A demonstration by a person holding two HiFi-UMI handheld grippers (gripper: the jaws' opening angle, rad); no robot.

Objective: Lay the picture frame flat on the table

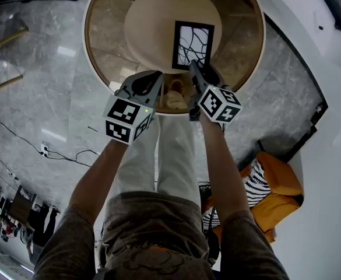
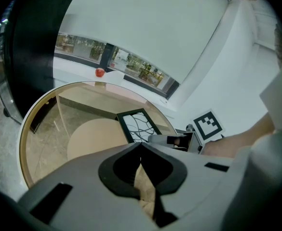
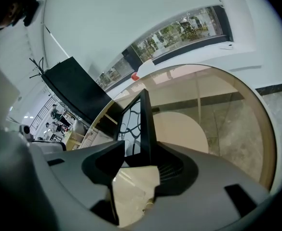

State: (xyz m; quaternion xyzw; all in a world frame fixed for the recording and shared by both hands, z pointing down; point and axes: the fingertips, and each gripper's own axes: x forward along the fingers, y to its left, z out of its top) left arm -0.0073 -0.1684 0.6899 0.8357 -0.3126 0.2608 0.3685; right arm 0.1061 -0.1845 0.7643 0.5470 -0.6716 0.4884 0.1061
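The black picture frame (image 1: 192, 44), with a white and black line pattern, is on the round glass table (image 1: 109, 16) at its near right. In the right gripper view the picture frame (image 3: 133, 124) rises edge-on from between the jaws, patterned face to the left. My right gripper (image 1: 194, 69) is open around its near edge: the right jaw touches the frame, the left jaw stands apart. In the left gripper view the picture frame (image 2: 138, 126) looks low and tilted. My left gripper (image 1: 148, 83) hovers at the table's near rim, left of the frame, shut and empty.
A pale round base (image 1: 158, 22) shows under the glass. An orange seat with a striped cushion (image 1: 272, 185) is at the lower right. Cables (image 1: 59, 153) lie on the marble floor at the left. A small red thing (image 2: 100, 72) sits on the far sill.
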